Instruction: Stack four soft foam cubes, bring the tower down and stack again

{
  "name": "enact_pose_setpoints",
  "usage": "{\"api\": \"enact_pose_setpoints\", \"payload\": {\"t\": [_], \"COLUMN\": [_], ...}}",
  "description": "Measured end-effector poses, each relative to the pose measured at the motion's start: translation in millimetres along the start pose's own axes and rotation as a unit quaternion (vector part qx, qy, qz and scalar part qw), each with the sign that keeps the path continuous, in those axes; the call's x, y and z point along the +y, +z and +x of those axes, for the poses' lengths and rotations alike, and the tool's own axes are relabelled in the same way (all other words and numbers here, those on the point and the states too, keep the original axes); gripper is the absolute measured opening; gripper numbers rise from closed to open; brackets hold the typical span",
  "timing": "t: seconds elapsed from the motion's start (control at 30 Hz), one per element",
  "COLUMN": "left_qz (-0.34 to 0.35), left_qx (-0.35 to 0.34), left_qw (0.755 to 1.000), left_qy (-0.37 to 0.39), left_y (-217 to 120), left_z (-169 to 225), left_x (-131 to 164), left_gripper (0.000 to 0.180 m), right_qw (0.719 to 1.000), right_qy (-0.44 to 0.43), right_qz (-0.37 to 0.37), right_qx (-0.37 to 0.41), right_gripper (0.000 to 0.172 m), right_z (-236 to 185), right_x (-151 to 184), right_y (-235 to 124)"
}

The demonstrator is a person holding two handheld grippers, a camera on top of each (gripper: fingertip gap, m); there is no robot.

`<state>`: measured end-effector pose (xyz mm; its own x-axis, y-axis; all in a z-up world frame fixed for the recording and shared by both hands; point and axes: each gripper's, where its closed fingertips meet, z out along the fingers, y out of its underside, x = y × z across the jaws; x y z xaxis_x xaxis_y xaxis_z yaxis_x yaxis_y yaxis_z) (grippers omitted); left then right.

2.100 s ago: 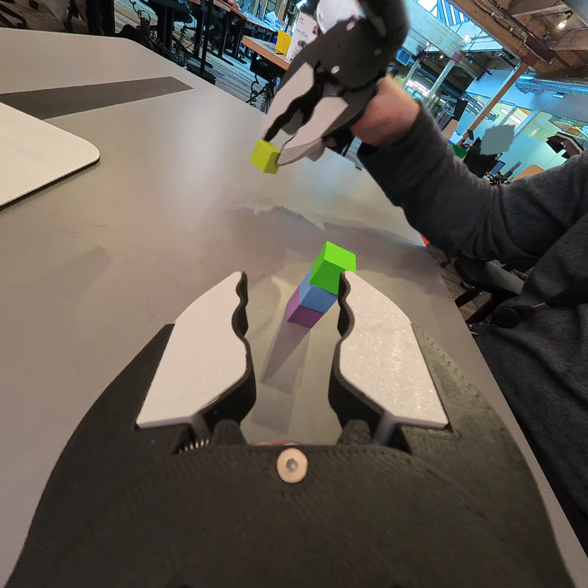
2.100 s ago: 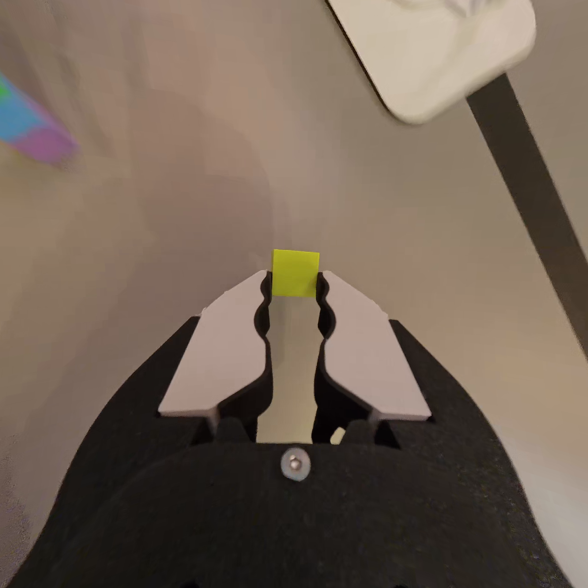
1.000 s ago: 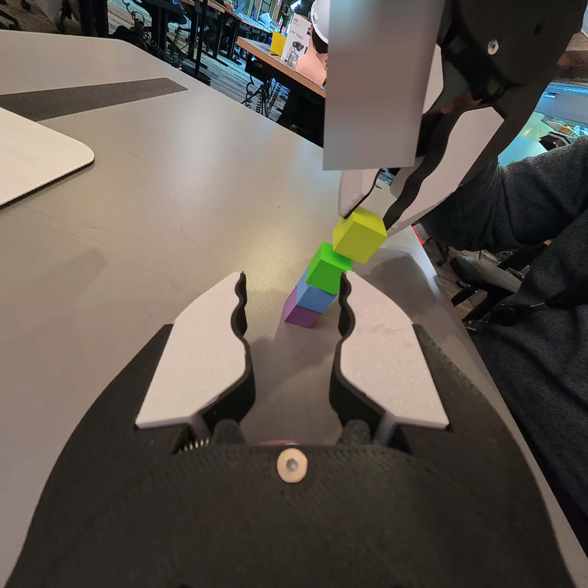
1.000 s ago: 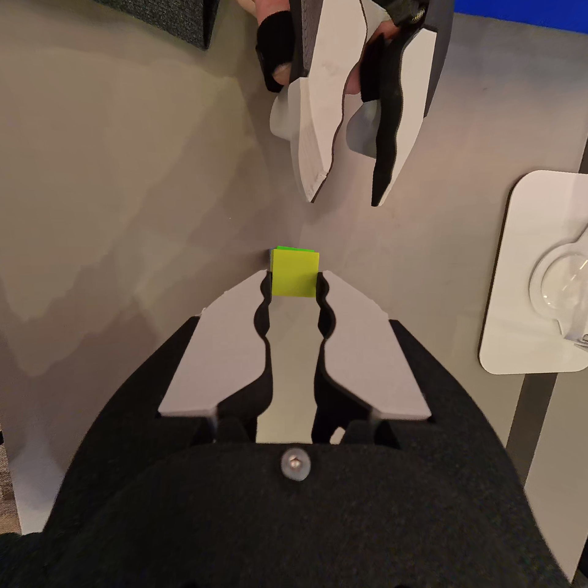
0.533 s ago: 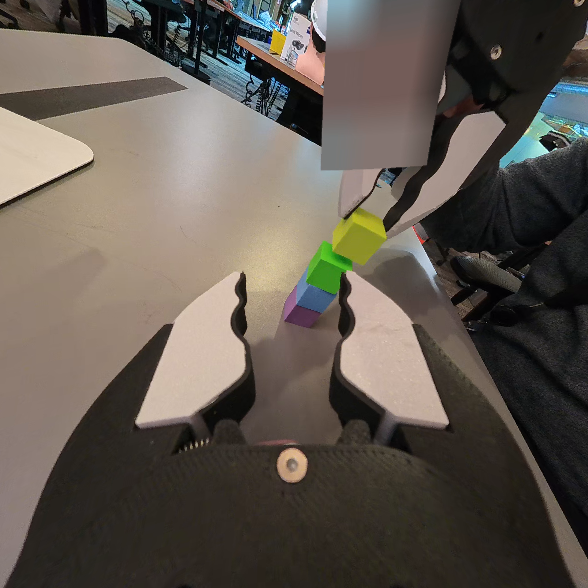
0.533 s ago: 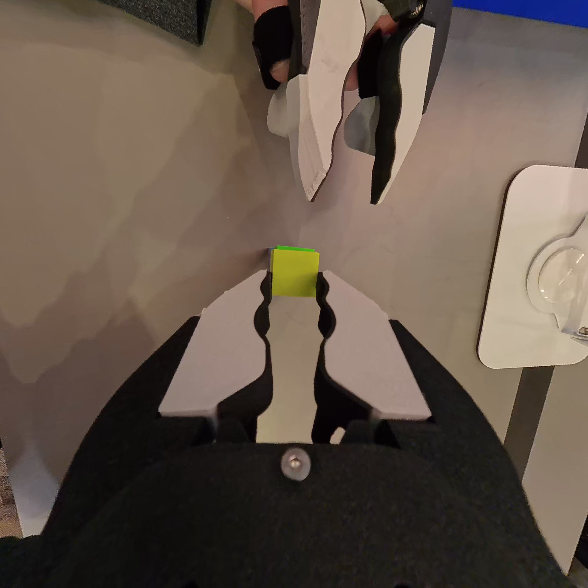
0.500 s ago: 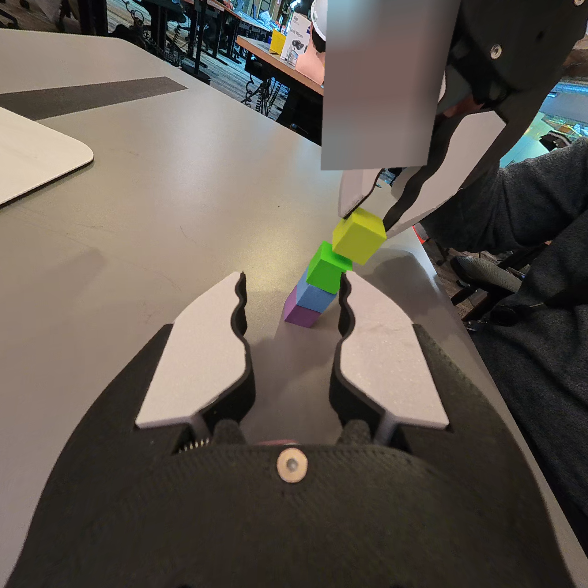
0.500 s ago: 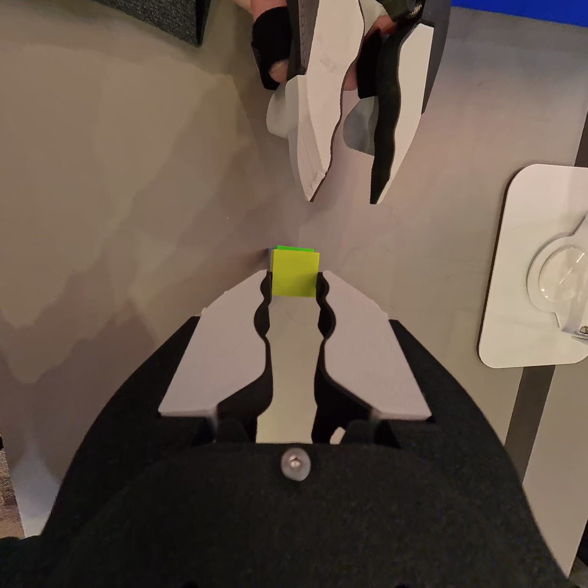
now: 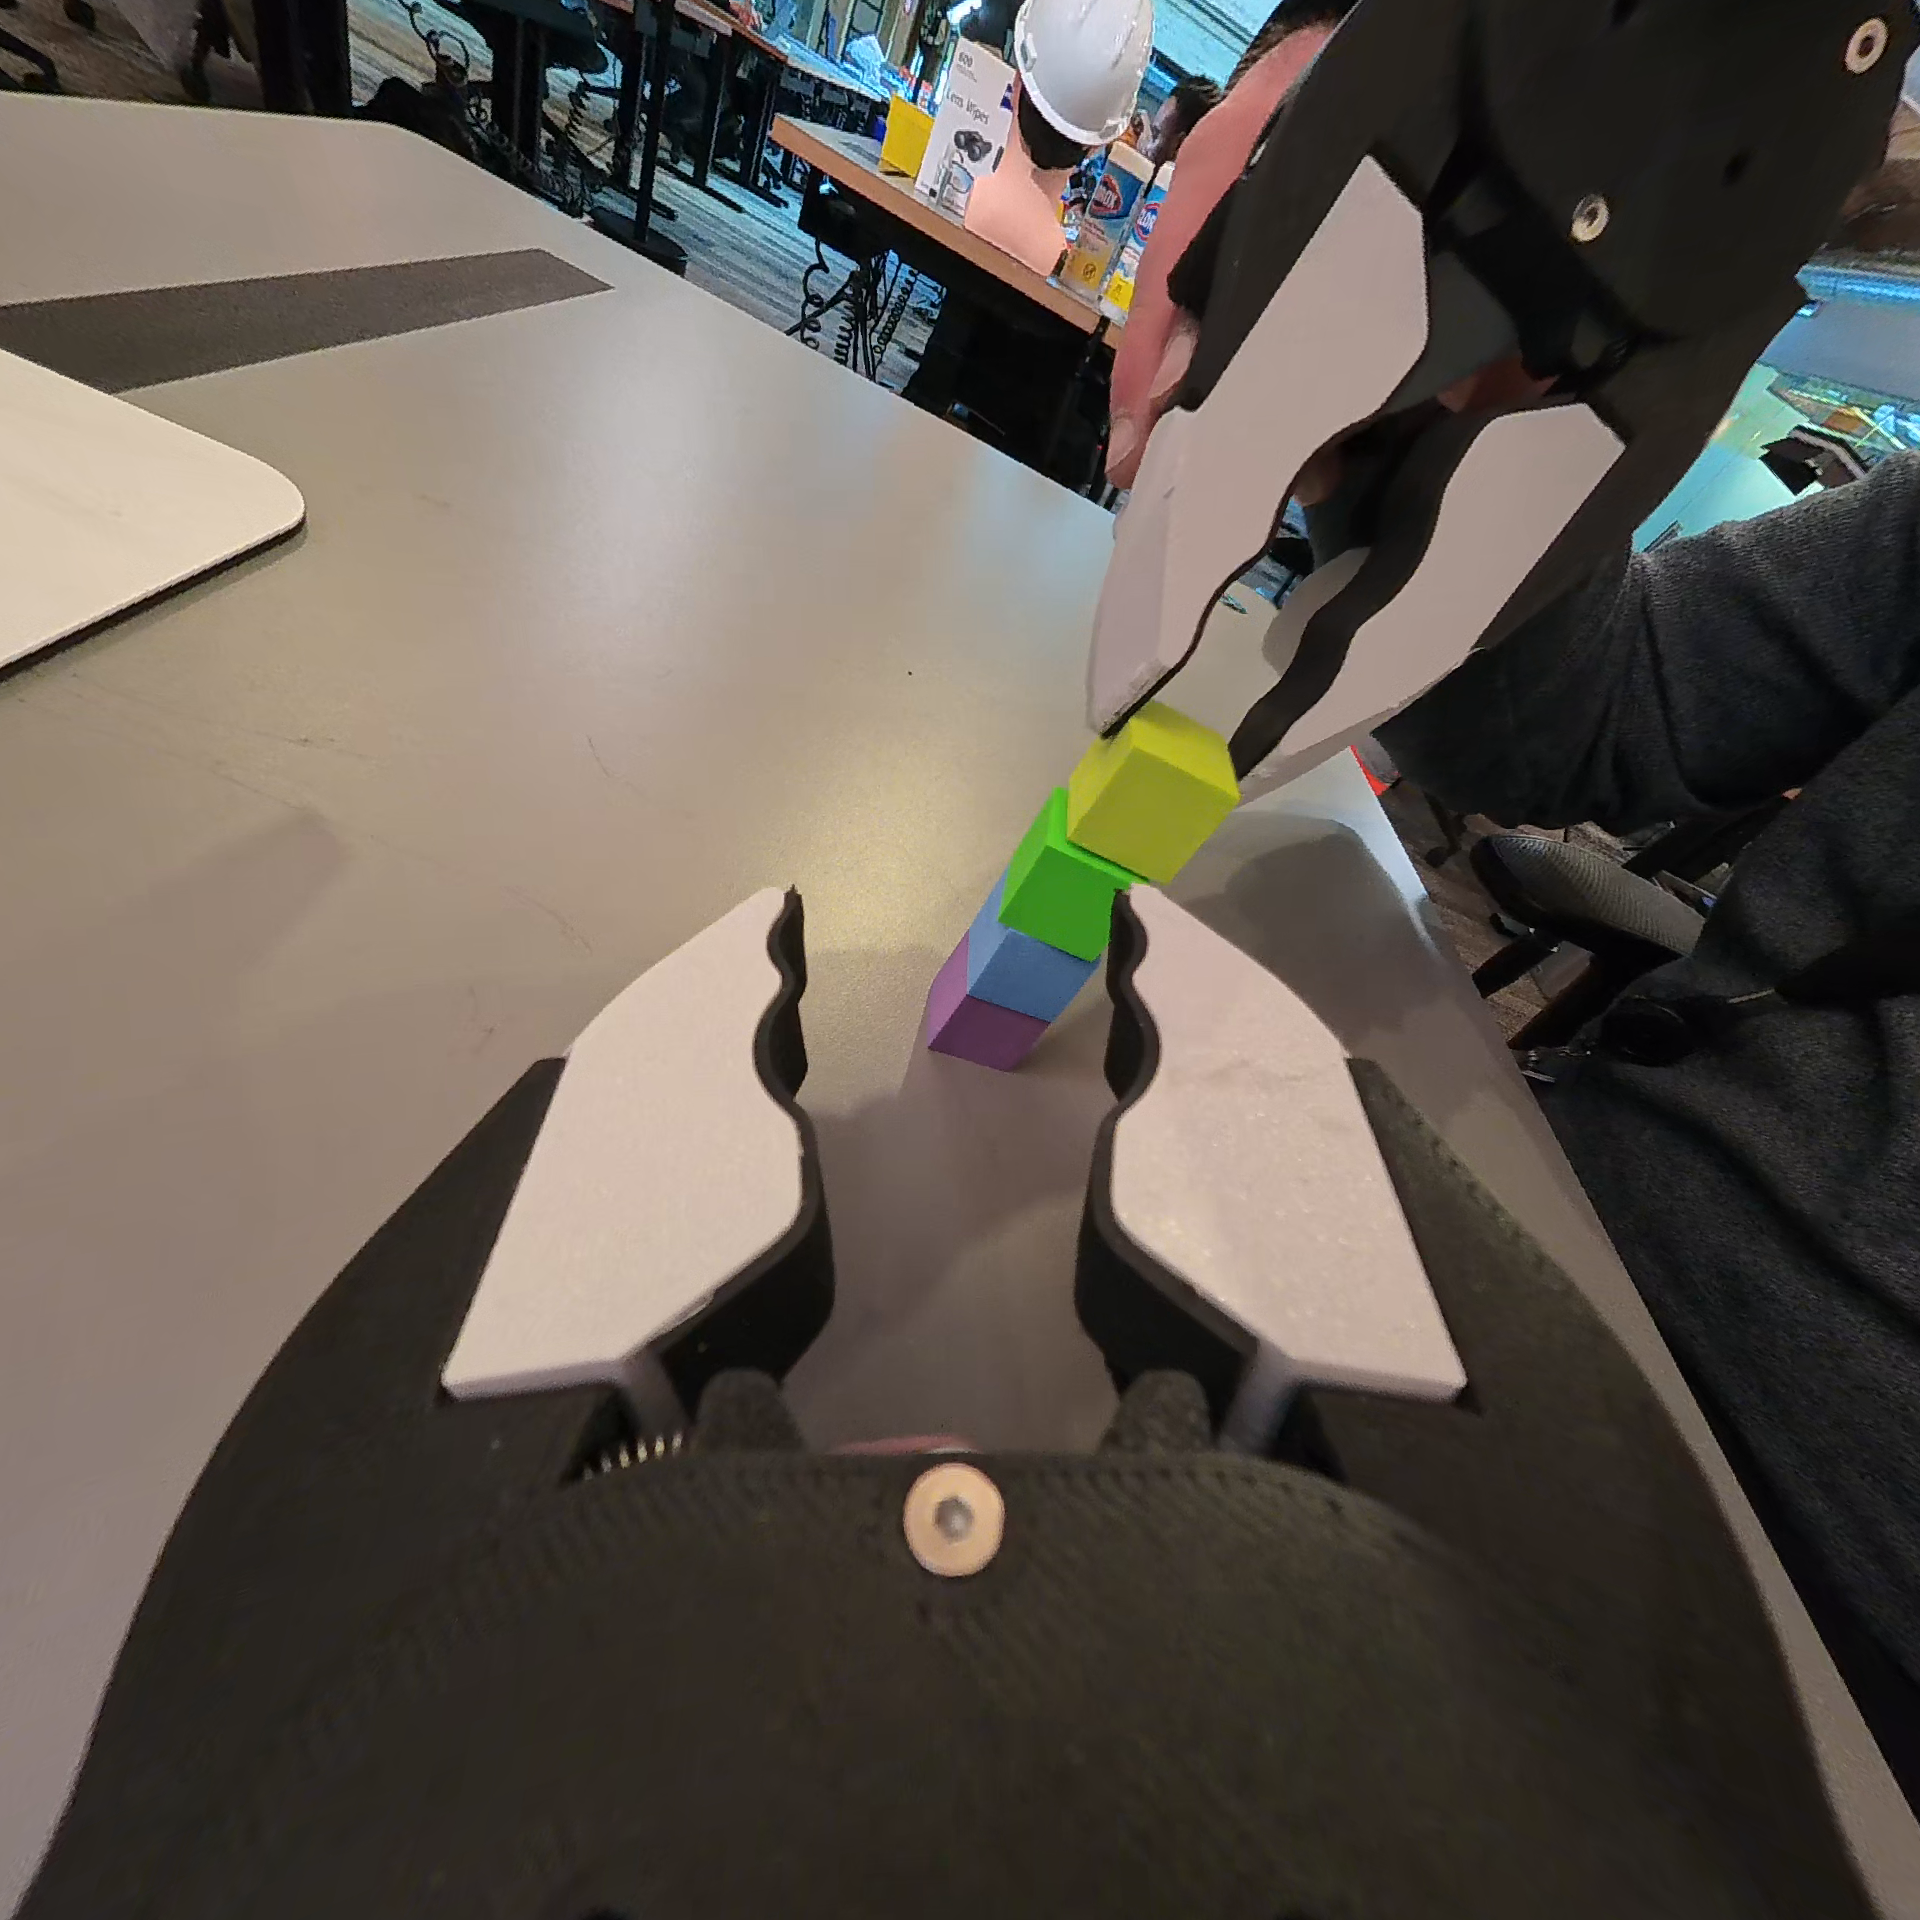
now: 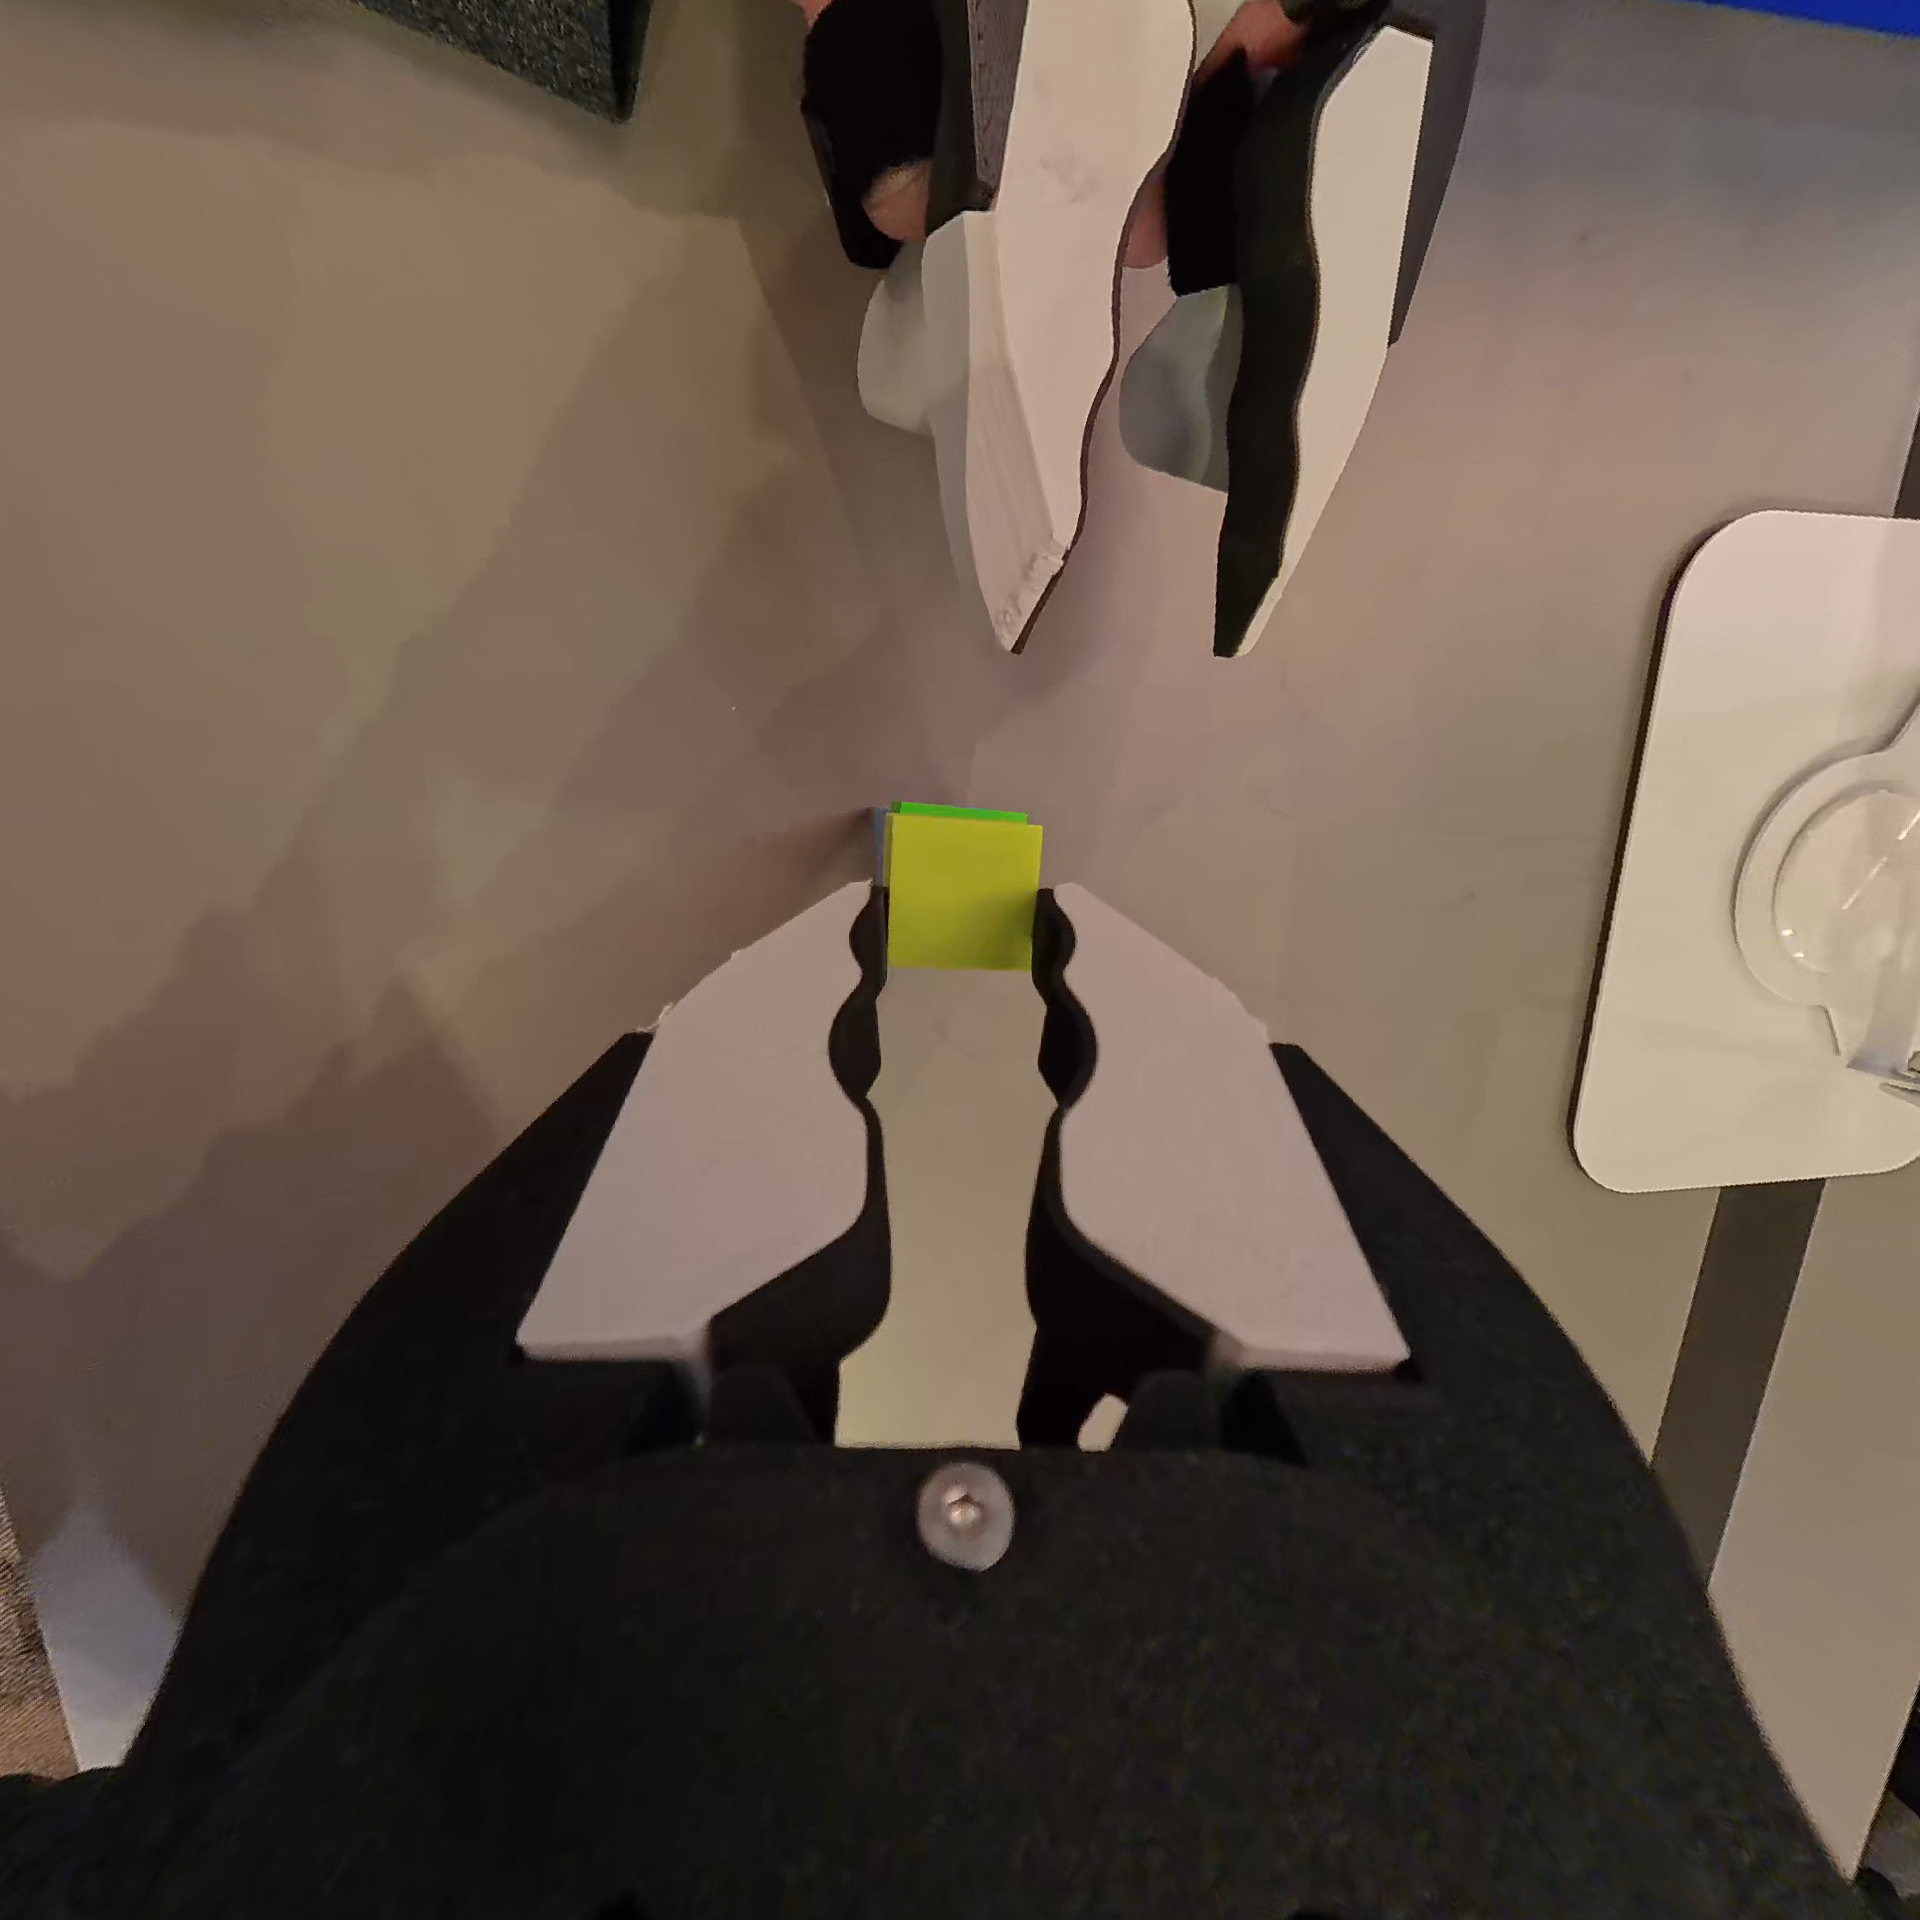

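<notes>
Four cubes stacked: purple [image 9: 982, 1029], blue [image 9: 1029, 971], green [image 9: 1060, 894], yellow-green [image 9: 1148, 800].

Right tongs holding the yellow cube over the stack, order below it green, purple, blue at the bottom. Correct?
Not quite: the bottom two are swapped. The left wrist view shows the blue cube directly under the green cube, with the purple cube at the bottom on the table. The rest holds: the right tongs grip the yellow cube on top.

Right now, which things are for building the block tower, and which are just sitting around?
For the tower: yellow cube held in the right gripper, green cube, blue cube, purple cube, open left gripper.

Just lying about: white board, white hard hat.
</notes>
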<state>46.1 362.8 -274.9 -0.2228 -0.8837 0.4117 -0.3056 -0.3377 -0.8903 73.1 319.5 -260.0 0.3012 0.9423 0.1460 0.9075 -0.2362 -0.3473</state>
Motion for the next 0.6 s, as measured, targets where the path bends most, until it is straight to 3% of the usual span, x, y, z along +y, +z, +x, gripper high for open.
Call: {"api": "enact_pose_setpoints", "payload": {"t": [0.37, 0.6], "left_qz": [-0.001, 0.005], "left_qx": [0.0, 0.007], "left_qw": [1.0, 1.0], "left_qy": [0.0, -0.005], "left_y": [0.2, -1.2], "left_z": [-0.2, 0.1], "left_x": [0.0, -1.5], "left_gripper": [0.055, 0.055], "right_qw": [1.0, 1.0], "right_qy": [0.007, 0.011], "right_qz": [-0.001, 0.011], "right_qx": [0.003, 0.001], "right_gripper": [0.027, 0.039], "right_z": [1.4, 0.3], "right_x": [1.7, 0.4], "right_y": [1.5, -4.1]}}
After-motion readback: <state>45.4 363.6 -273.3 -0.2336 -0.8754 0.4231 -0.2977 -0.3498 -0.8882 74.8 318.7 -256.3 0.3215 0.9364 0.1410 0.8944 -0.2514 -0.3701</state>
